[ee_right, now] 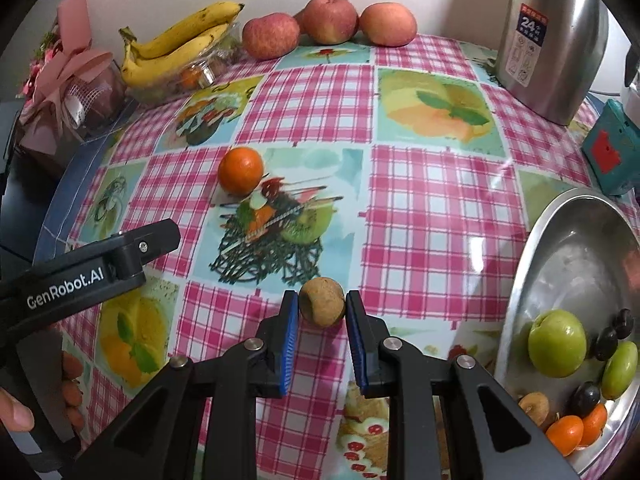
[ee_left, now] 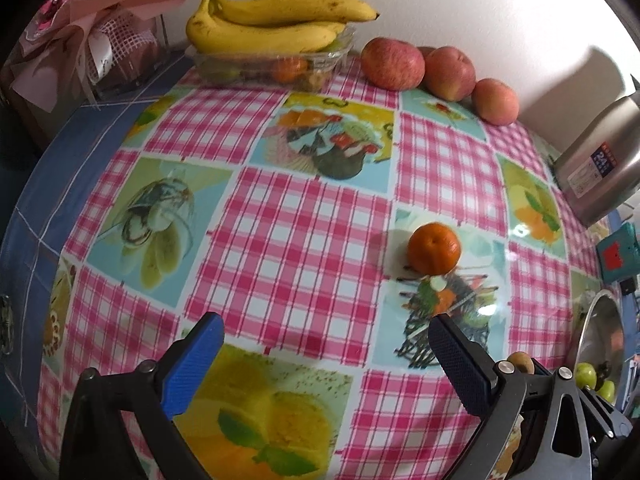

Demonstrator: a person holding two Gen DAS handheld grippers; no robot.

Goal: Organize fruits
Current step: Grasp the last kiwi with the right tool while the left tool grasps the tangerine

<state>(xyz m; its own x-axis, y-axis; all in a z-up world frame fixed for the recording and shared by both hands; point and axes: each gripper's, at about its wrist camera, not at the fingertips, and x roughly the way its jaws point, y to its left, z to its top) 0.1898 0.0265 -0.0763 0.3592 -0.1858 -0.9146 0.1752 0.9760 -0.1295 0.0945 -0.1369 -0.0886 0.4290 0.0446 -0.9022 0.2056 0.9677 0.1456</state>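
Observation:
My right gripper (ee_right: 322, 306) is shut on a small brown round fruit (ee_right: 322, 302), held between its blue pads just above the tablecloth. A steel bowl (ee_right: 560, 224) to its right holds green fruits (ee_right: 557, 343), dark grapes, small oranges and a brown fruit. An orange (ee_left: 434, 249) sits alone on the cloth; it also shows in the right wrist view (ee_right: 241, 171). My left gripper (ee_left: 324, 334) is open and empty, short of the orange and to its left. The left gripper's body shows in the right wrist view (ee_right: 92, 268).
Bananas (ee_left: 272, 20) lie on a clear tray (ee_left: 332, 58) at the back. Three red apples (ee_left: 394, 63) line the wall. A steel kettle (ee_right: 552, 36) and a teal box (ee_right: 614, 148) stand at the right. A pink wrapped bouquet (ee_left: 88, 36) is at the back left.

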